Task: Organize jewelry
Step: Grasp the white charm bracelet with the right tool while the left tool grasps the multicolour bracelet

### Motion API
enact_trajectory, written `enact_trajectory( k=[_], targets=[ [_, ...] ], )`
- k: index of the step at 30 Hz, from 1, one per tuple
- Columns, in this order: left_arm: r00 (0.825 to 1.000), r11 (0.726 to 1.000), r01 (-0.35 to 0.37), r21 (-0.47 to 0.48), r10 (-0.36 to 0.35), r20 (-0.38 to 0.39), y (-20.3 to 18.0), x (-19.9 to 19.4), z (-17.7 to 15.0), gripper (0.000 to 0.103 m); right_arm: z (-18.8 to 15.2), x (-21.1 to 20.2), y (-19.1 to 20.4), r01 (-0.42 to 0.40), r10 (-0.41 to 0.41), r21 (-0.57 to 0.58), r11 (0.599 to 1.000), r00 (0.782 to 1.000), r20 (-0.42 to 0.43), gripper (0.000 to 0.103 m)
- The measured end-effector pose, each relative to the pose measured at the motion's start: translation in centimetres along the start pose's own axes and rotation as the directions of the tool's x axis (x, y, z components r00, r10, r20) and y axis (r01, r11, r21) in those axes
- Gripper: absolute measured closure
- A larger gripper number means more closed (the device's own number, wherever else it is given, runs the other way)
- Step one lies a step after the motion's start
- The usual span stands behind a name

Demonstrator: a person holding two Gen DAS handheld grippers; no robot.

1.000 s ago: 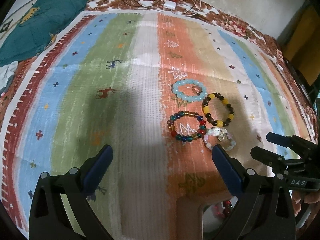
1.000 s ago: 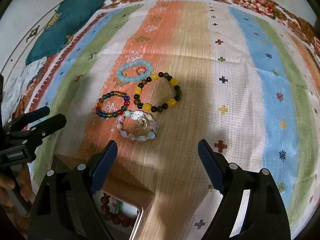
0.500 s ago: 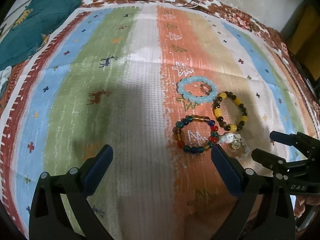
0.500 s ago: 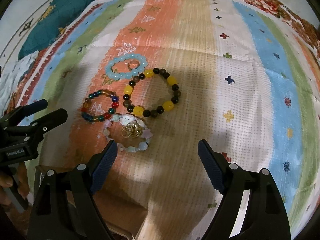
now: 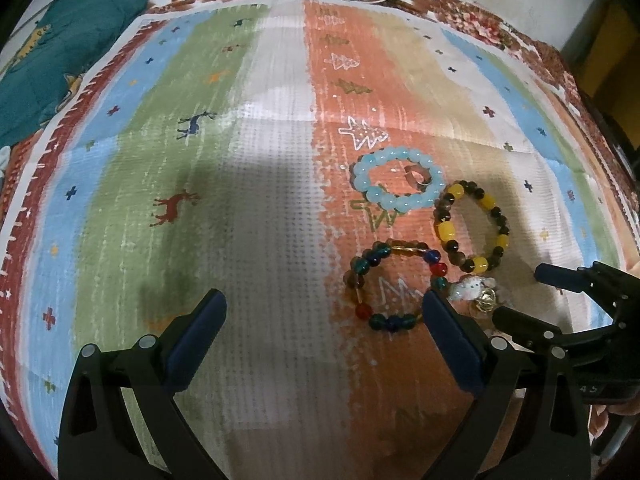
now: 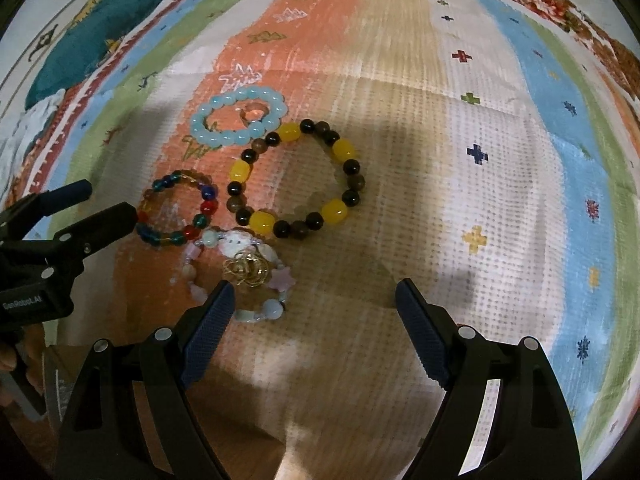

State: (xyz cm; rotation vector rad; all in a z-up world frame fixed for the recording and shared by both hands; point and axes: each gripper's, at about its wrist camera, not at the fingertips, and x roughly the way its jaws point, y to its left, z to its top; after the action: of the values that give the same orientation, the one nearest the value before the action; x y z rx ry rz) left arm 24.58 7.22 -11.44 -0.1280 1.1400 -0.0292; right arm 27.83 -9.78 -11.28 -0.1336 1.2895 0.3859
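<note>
Left gripper point(image 5: 324, 316) held low, jaws spread wide. Right gripper point(image 6: 314, 304) alongside it, jaws likewise wide apart, gripping nothing.

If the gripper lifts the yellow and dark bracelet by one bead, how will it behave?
The yellow and dark bracelet is separate beads on a string, so it will probably hang floppy. The beads look round and glossy, so they may slip between the pads. It lies flat, so rolling seems unlikely.

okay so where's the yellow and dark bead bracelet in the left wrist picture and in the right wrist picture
Left wrist view: the yellow and dark bead bracelet lies right of centre, just below and right of the light blue bracelet.
Right wrist view: the yellow and dark bead bracelet lies near the centre, ahead of the open right gripper.
Shared landmark: the light blue bracelet, touching its upper-left edge in both.
</note>
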Motion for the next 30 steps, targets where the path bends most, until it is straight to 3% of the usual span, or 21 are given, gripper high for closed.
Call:
enact_trajectory(
  k=[6, 10, 13, 14, 16, 20, 21, 30],
  targets=[
    [0.999, 0.999, -0.039, 0.031, 0.039, -0.018, -0.3, 1.1, 0.3, 0.009, 0.2, 0.5, 0.0, 0.009, -0.009, -0.012, 1.000, 1.000, -0.007, 0.020],
    [0.997, 0.997, -0.071, 0.040, 0.072, -0.041, 0.0, 1.8, 0.0, 0.020, 0.0, 0.6, 0.2, 0.018, -0.019, -0.034, 0.999, 0.999, -0.028, 0.022],
    [0.995, 0.996, -0.082, 0.037, 0.084, -0.047, 0.4, 1.7, 0.0, 0.030, 0.1, 0.5, -0.2, 0.034, -0.035, -0.026, 0.999, 0.999, -0.036, 0.040],
    [0.995, 0.996, -0.085, 0.033, 0.087, -0.048, 0.5, 1.7, 0.0, 0.035, 0.1, 0.4, -0.4, 0.031, -0.032, -0.022, 0.999, 0.999, -0.037, 0.051],
    [0.995, 0.996, -0.083, 0.032, 0.085, -0.045, 0.6, 1.6, 0.0, 0.048, 0.1, 0.3, -0.6, 0.025, -0.026, -0.012, 1.000, 0.999, -0.040, 0.064],
    [0.996, 0.997, -0.070, 0.044, 0.072, -0.049, 0.5, 1.5, -0.1, 0.088, 0.0, 0.2, -0.6, -0.001, 0.001, -0.020, 1.000, 0.999, -0.041, 0.090],
    [0.996, 0.997, -0.065, 0.045, 0.067, -0.053, 0.6, 1.5, 0.0, 0.094, -0.1, 0.2, -0.5, -0.008, 0.007, -0.027, 1.000, 0.999, -0.040, 0.092],
    [0.999, 0.999, -0.021, 0.030, 0.023, -0.050, 0.6, 0.6, 0.2, 0.094, 0.2, -1.0, 0.2, -0.023, 0.023, -0.044, 0.999, 1.000, 0.002, 0.092]
  ],
)
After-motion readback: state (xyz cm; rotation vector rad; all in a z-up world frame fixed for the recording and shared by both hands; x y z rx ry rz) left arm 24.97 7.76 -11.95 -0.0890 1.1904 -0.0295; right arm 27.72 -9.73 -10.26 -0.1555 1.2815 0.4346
